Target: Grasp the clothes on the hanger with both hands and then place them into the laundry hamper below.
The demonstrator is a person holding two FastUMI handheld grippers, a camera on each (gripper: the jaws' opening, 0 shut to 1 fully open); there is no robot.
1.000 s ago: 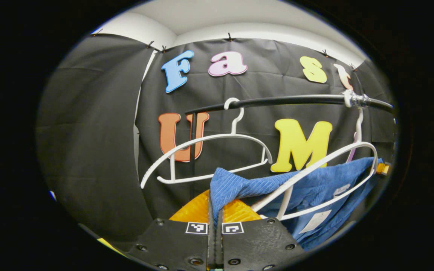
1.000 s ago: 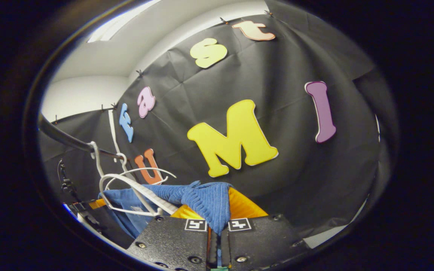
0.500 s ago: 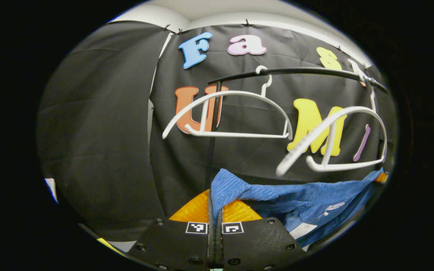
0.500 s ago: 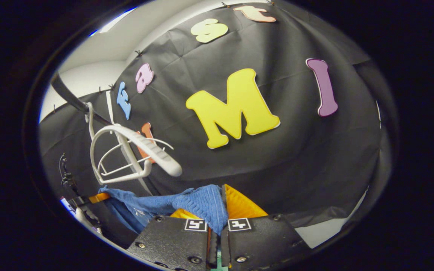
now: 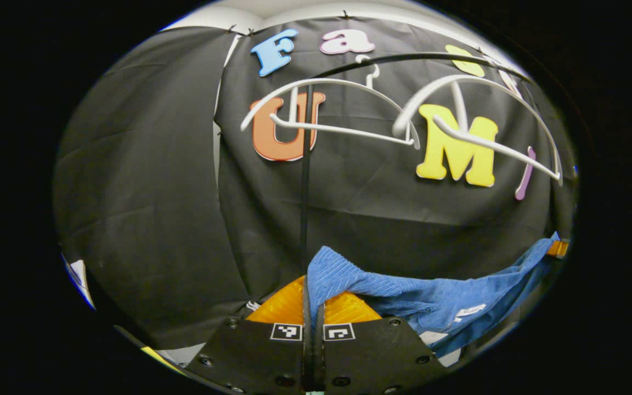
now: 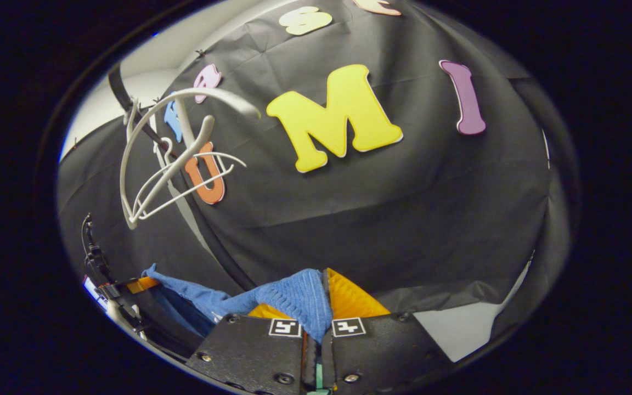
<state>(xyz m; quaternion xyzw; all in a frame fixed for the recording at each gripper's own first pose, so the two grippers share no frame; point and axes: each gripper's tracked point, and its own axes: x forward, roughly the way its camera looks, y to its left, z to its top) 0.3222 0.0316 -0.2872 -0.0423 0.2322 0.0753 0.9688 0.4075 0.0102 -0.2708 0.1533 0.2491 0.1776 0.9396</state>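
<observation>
Left gripper view: my left gripper [image 5: 314, 299] is closed tight, both fingers pinching one end of the blue ribbed garment [image 5: 415, 293]. Cloth stretches rightward, sagging, to my right gripper [image 5: 558, 248] at the edge. Two bare white hangers [image 5: 343, 118] hang on the black rail [image 5: 420, 56] well above. Right gripper view: my right gripper [image 6: 316, 307] likewise clamped on the garment's other end [image 6: 294, 299]; cloth runs left toward the left gripper [image 6: 140, 284].
</observation>
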